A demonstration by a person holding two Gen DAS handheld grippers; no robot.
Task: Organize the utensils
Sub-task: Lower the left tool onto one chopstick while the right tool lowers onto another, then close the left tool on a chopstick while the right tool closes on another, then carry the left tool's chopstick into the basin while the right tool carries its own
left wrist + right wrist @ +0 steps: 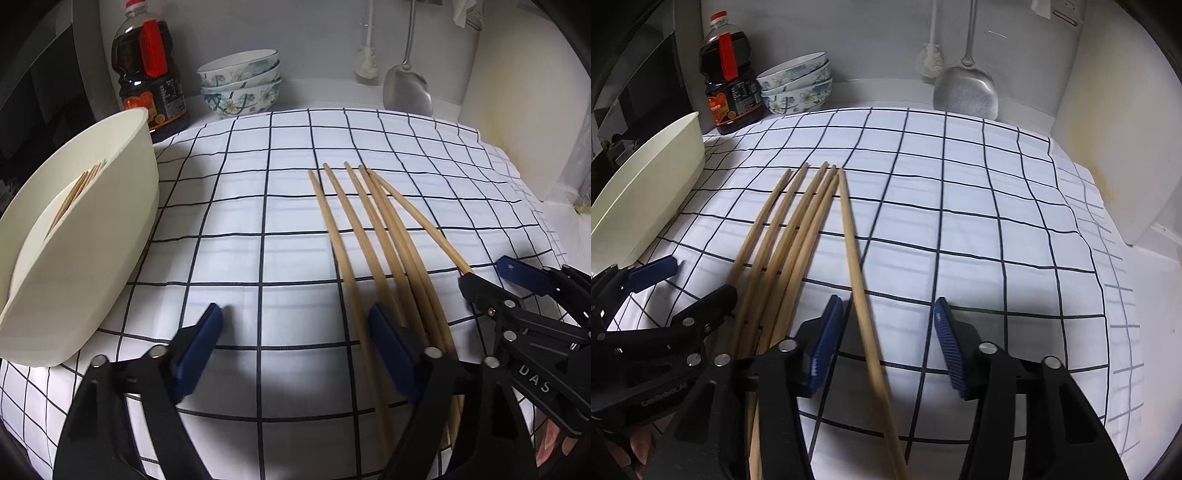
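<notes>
My left gripper (295,325) has its jaws apart over bare checked cloth (258,206) with nothing between the pads, and five loose chopsticks (373,236) fan out from 5 o'clock toward 12, just right of its right finger (391,347). In the right wrist view my right gripper (888,325) is also apart, one chopstick (857,266) running between its pads without either pressing on it, the rest of the bundle at 9 o'clock of its left finger (823,343). The cream bin (92,236) sits at 9 o'clock with more chopsticks (75,192) inside; soy bottle (149,70) and stacked bowls (240,83) at 11.
</notes>
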